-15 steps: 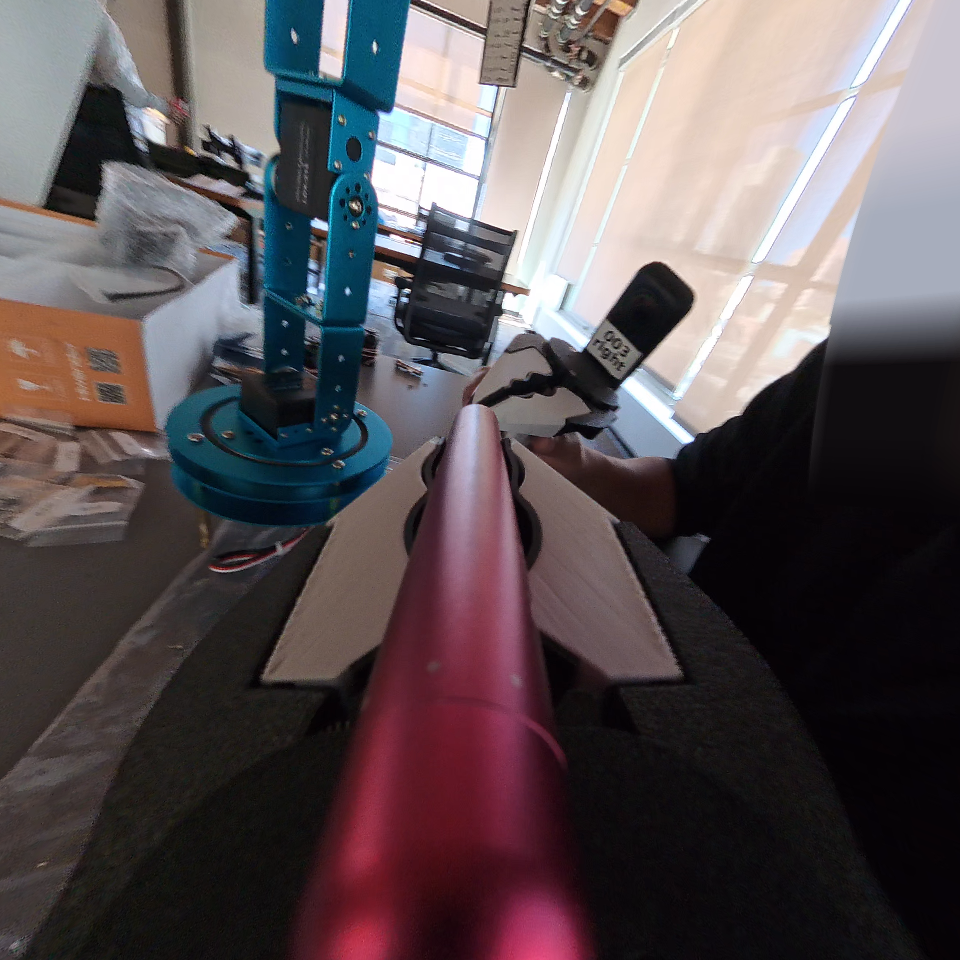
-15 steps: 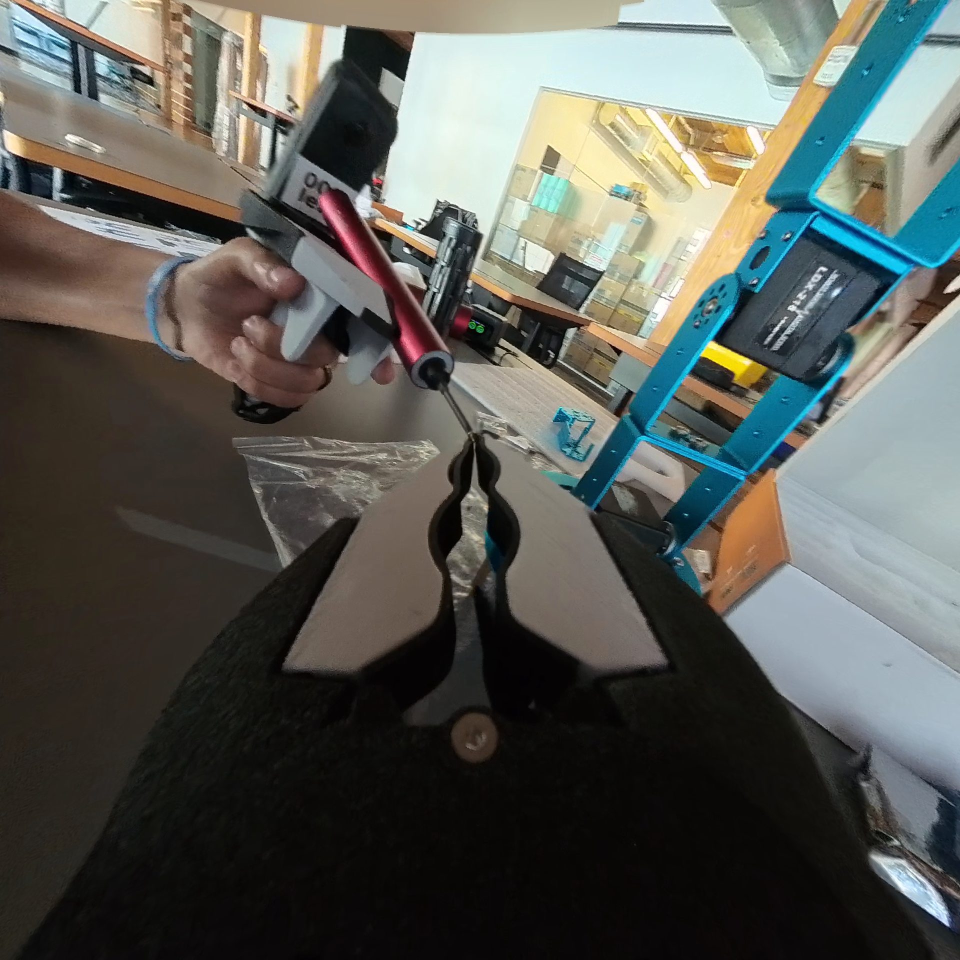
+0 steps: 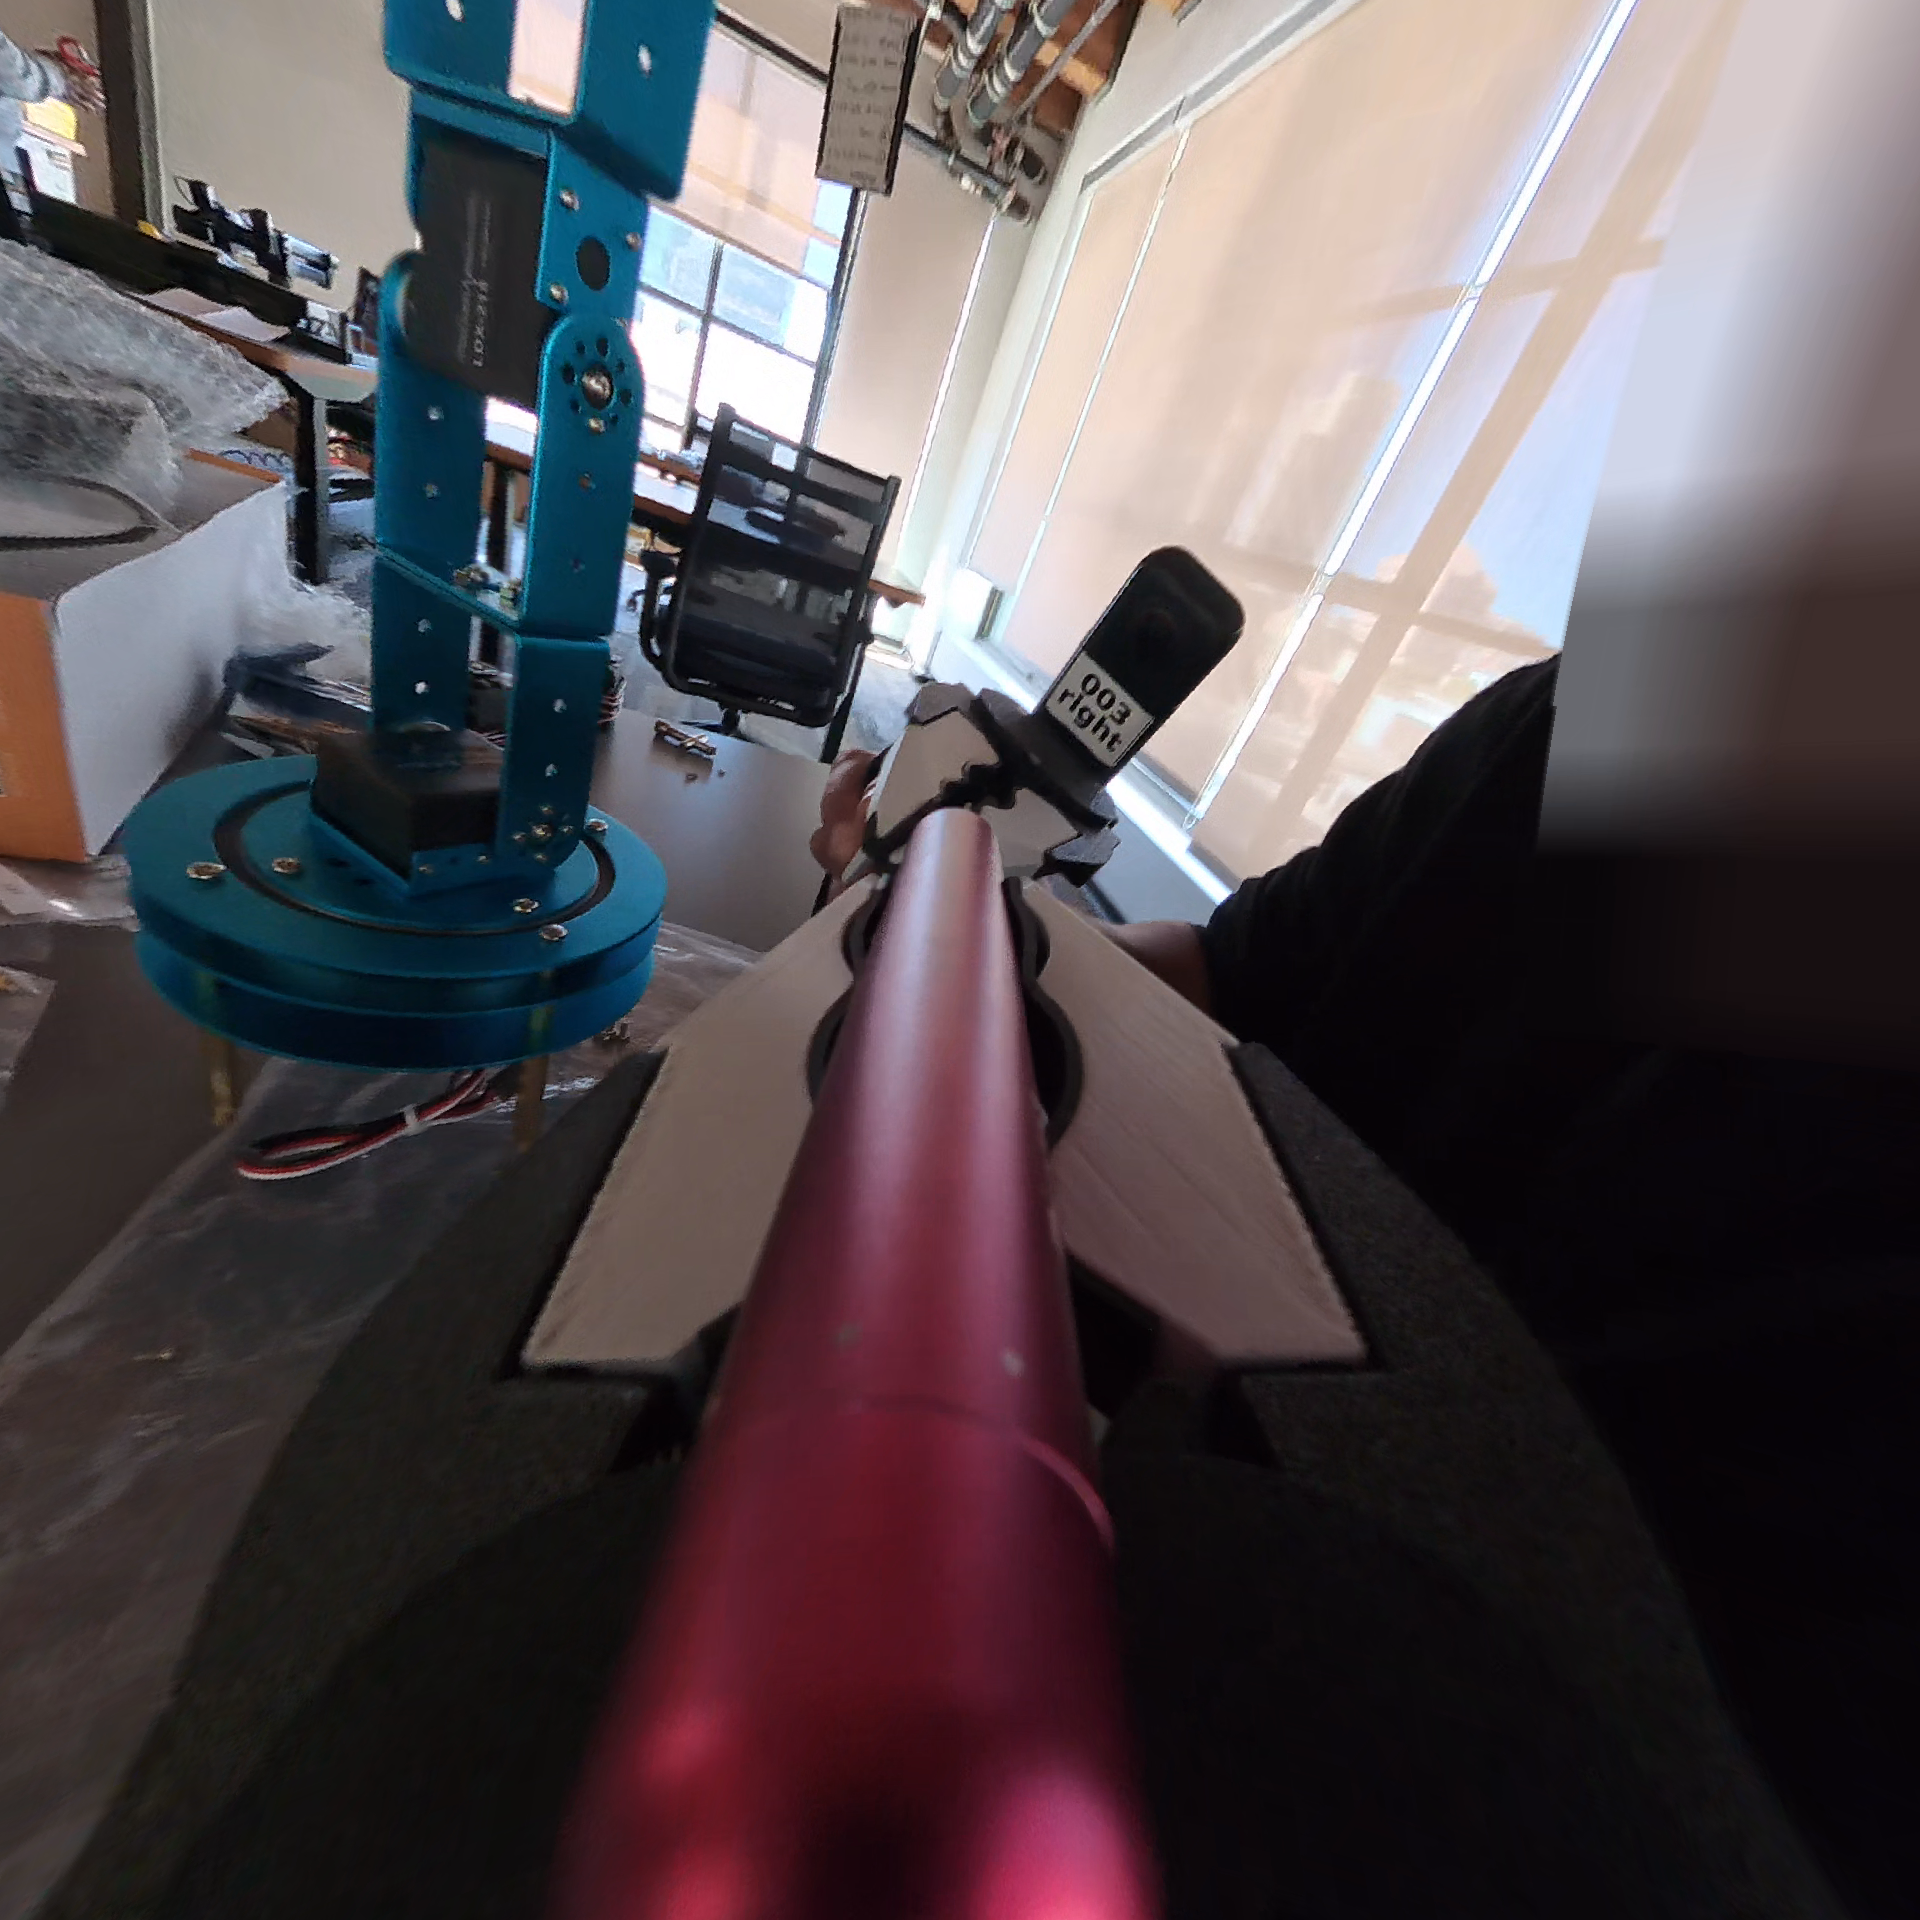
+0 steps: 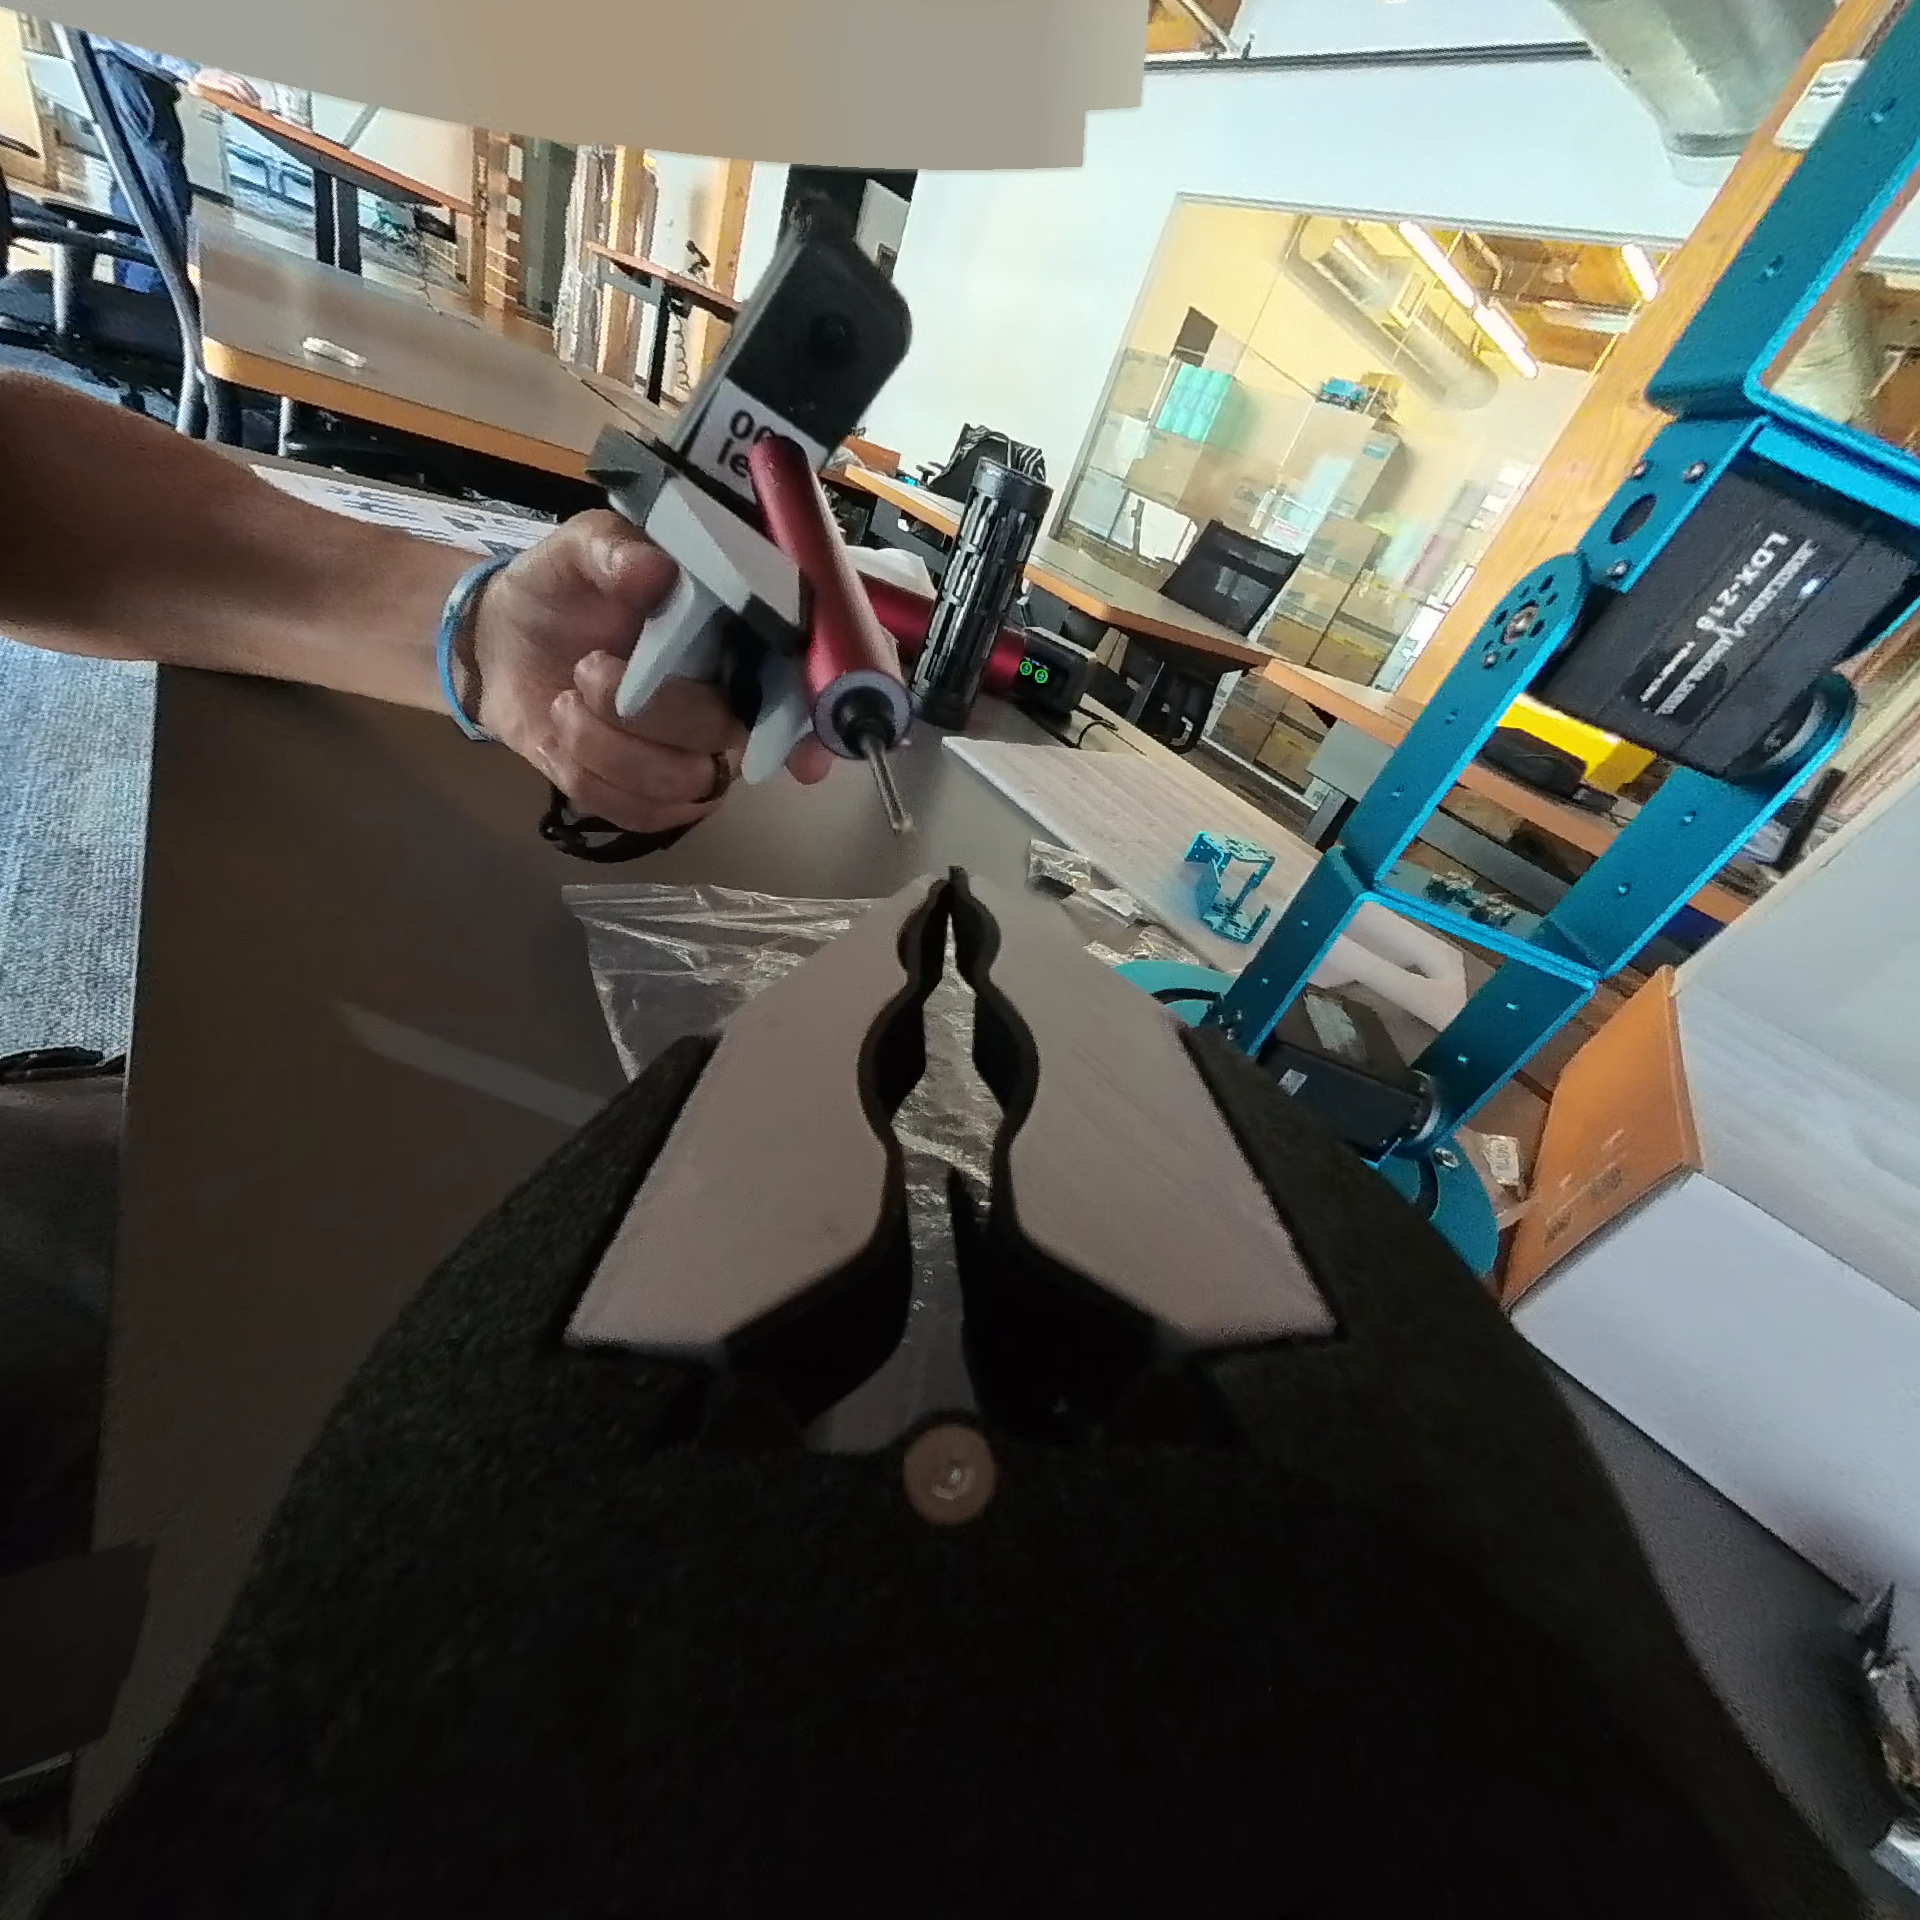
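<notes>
Screwdriver [image 3: 925,1195] pinched in left gripper [image 3: 940,914]; right gripper [image 4: 953,888] pressed together, empty, facing it; blue arm [image 3: 488,540] beside, plastic bag [image 4: 707,945] beneath.

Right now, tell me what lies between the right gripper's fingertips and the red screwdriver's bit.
Nothing solid: in the right wrist view, only bare brown table shows behind the gap between the shut right gripper and the red screwdriver bit.

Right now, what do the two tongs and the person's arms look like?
Both tongs, left and right, have pale grey flat fingers with wavy black inner edges, set in rough black bodies. A black camera block with a white label tops the left tongs, which have a grey handle. The left wrist wears a blue band and a ring; the right arm has a black sleeve.
</notes>
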Action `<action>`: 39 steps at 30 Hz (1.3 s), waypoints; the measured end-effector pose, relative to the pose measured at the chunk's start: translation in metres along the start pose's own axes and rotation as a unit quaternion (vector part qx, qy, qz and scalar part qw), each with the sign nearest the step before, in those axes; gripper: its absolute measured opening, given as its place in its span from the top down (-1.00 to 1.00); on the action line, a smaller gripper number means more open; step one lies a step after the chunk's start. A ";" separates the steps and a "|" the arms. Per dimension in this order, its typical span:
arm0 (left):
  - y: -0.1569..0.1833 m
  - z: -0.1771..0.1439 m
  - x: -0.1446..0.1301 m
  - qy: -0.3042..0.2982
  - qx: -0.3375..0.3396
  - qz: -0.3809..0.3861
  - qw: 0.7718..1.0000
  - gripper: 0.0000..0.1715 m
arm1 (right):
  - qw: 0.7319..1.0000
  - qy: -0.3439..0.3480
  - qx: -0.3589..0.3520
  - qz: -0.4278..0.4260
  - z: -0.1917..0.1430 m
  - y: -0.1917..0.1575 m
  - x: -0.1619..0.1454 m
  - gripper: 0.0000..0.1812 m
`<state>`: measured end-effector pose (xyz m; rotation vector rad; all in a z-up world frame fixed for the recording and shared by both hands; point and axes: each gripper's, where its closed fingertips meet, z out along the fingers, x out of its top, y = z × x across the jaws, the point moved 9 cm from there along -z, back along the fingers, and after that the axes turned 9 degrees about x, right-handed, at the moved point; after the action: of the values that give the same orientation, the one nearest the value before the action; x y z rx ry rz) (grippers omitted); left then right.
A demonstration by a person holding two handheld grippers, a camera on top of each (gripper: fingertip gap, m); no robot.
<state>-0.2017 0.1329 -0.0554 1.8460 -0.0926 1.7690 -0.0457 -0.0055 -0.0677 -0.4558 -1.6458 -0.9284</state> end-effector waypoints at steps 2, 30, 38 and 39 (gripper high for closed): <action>-0.002 -0.001 0.001 0.005 0.010 0.005 1.000 0.75 | 1.000 -0.008 -0.003 0.014 0.001 0.002 -0.002 1.00; -0.001 -0.010 -0.002 -0.005 0.051 0.057 0.997 0.75 | 0.992 0.046 0.050 0.109 -0.008 0.011 0.001 0.99; -0.001 -0.011 0.000 -0.001 0.048 0.053 0.997 0.75 | 0.991 0.050 0.045 0.111 -0.009 0.013 0.001 0.99; -0.001 -0.012 0.000 0.000 0.047 0.051 0.998 0.75 | 0.991 0.050 0.045 0.112 -0.009 0.013 0.001 0.99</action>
<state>-0.2115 0.1390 -0.0567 1.9372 -0.1066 1.8714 -0.0309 -0.0051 -0.0617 -0.5121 -1.5034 -0.6973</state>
